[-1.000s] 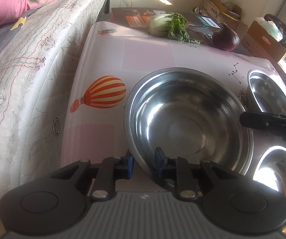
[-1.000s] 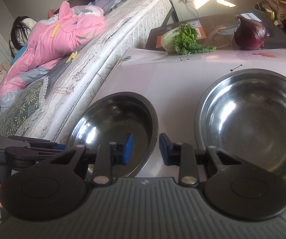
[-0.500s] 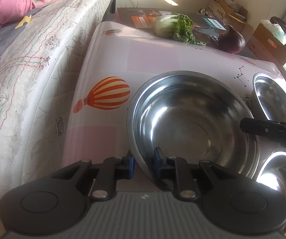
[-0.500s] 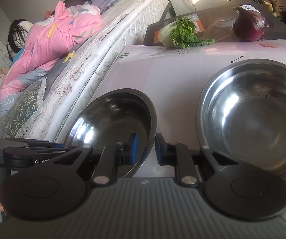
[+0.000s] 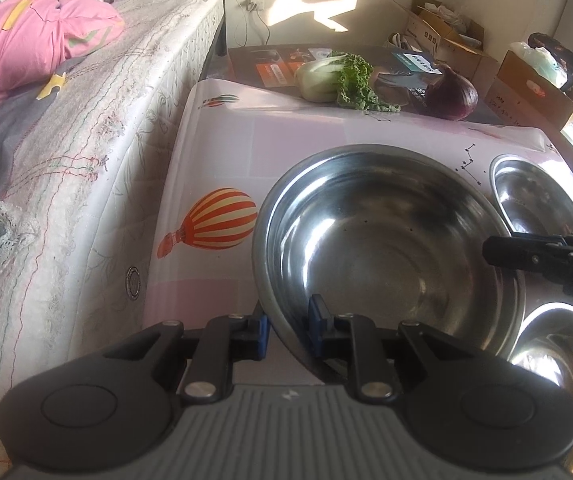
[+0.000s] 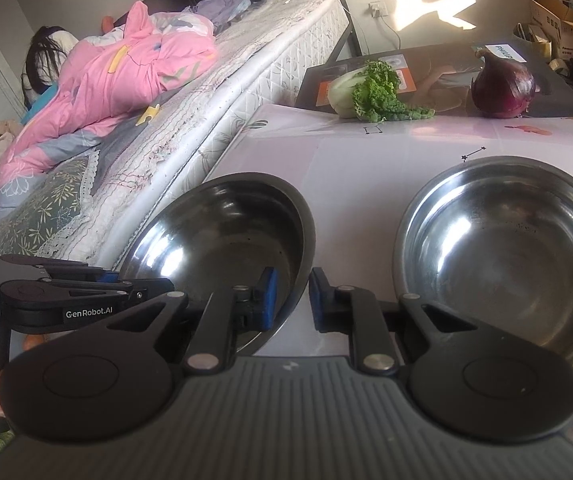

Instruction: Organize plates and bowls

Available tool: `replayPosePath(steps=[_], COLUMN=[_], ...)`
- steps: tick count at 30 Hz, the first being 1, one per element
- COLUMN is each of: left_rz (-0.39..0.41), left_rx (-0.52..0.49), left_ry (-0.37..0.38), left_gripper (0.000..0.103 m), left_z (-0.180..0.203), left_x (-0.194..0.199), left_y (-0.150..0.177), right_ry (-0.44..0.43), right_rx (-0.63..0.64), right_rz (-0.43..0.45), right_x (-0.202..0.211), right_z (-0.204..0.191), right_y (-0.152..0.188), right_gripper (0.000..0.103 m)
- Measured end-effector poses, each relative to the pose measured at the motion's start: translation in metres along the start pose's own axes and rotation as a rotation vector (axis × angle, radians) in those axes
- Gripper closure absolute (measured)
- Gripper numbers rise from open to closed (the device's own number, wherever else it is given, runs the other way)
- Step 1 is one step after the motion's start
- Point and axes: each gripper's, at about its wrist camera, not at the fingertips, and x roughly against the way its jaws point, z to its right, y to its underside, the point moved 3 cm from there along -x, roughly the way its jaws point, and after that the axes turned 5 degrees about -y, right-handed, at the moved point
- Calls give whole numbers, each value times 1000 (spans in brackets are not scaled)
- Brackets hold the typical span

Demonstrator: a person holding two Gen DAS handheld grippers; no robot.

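Silver steel bowl (image 5: pixel 386 240) on pale pink tablecloth (image 5: pixel 222 152) (orange-and-yellow striped balloon print (image 5: pixel 214 220)).

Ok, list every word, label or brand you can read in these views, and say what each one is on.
"GenRobot.AI": white print on the left gripper, seen from the right wrist.
"PHILIPS": on the blue label of the dark box; it shows upside down in the right wrist view.
Print on the orange label: too small to read.
Print on the cardboard boxes: too blurred to read.
Handwriting on the brown box: not legible.
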Motion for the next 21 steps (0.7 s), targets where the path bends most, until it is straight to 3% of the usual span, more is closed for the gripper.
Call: replayPosePath(steps=[21], left_rz=[82], left_rx=[-63], left_ry=[11], left_gripper=[82], left_z=[35], left_x=[33], left_y=[-23], right_ry=[5], right_rx=[-28], right_rz=[91], right_x=[52], right_z=[13], right_y=[-11], right_gripper=[87])
